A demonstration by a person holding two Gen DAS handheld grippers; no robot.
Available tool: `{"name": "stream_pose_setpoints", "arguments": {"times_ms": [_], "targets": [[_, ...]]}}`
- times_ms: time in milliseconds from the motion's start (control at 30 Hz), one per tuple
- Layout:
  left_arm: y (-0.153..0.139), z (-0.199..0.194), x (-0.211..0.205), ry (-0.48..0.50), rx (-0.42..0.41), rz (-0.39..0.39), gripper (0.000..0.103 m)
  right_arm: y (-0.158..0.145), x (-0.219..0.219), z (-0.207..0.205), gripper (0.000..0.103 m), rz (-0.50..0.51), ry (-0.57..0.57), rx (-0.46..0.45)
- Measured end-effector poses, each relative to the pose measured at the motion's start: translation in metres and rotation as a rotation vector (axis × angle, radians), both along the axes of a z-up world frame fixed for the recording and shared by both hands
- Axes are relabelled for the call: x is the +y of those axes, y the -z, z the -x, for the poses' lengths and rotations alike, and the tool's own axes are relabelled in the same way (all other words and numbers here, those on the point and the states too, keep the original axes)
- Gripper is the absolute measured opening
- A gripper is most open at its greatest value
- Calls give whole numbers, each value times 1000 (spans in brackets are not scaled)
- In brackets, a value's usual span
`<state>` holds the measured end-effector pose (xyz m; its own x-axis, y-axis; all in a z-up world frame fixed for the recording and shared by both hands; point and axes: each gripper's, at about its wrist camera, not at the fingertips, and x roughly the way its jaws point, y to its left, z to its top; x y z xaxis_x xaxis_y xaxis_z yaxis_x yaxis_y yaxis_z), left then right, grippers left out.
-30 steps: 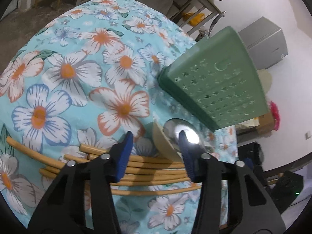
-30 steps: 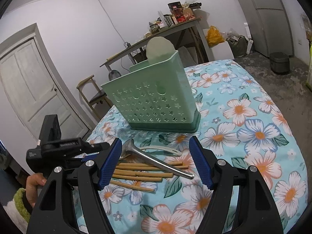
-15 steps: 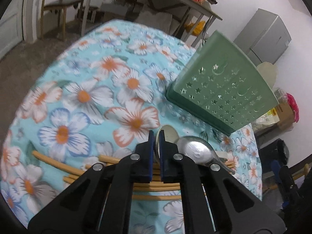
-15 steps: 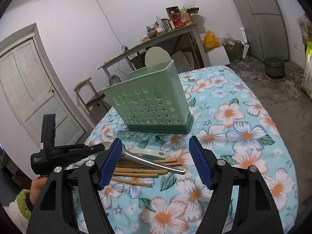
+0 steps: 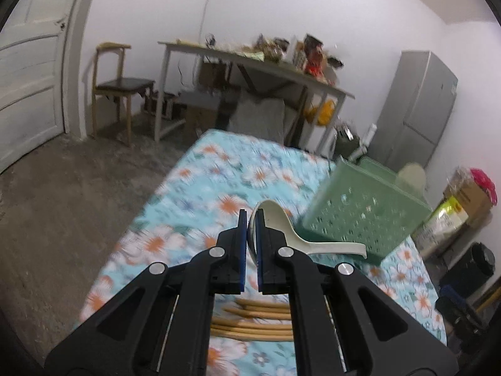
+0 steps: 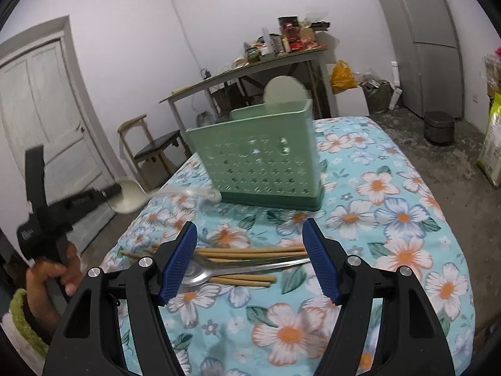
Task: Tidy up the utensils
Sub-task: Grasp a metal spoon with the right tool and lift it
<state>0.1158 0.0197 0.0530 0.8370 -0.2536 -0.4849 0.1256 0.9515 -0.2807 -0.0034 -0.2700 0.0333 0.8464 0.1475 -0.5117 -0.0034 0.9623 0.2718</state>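
- My left tongs [image 5: 249, 219] pinch the cream spoon [image 5: 281, 222]; its bowl is partly hidden.
- My right tongs [image 6: 250, 260], spread, hover over chopsticks [image 6: 250, 252]; the metal spoon [image 6: 200, 277] is partly covered.

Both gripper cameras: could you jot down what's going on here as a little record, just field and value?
Left gripper: shut on the cream soup spoon, held in the air by the bowl rim
Right gripper: open, hovering over the utensils on the table
On the table: wooden chopsticks with a metal spoon lying across them
Holder: green perforated caddy, upright beyond the pile
Surface: floral tablecloth
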Motion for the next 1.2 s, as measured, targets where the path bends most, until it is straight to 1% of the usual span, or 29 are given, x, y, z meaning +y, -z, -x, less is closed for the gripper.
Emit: {"name": "stream_pose_setpoints", "arguments": {"times_ms": [67, 167, 267, 333, 467, 533, 700, 833, 867, 967, 1100, 1200], "targets": [[-5, 5, 10, -17, -15, 8, 4, 0, 8, -2, 61, 21, -35, 6], [-6, 7, 24, -32, -16, 28, 4, 3, 23, -6, 57, 52, -118, 21], [-4, 7, 33, -36, -10, 44, 4, 13, 46, -10, 56, 142, -183, 49], [-2, 7, 36, -38, -8, 56, 4, 19, 60, -13, 55, 177, -212, 66], [1, 6, 45, -43, -2, 72, 4, 27, 83, -23, 48, 222, -241, 87], [2, 5, 48, -49, -2, 74, 4, 30, 94, -30, 46, 248, -251, 96], [4, 5, 59, -62, -3, 92, 4, 43, 120, -48, 38, 348, -262, 126], [4, 3, 67, -63, -3, 109, 4, 55, 135, -59, 23, 469, -238, 156], [4, 3, 69, -63, -4, 113, 4, 59, 136, -62, 17, 478, -237, 173], [1, 3, 72, -56, -15, 126, 4, 60, 138, -62, 11, 513, -217, 166], [-6, 5, 73, -43, -35, 142, 4, 50, 134, -54, 8, 517, -184, 125], [-17, 10, 71, -31, -72, 149, 4, 33, 122, -45, 6, 495, -140, 75]]}}
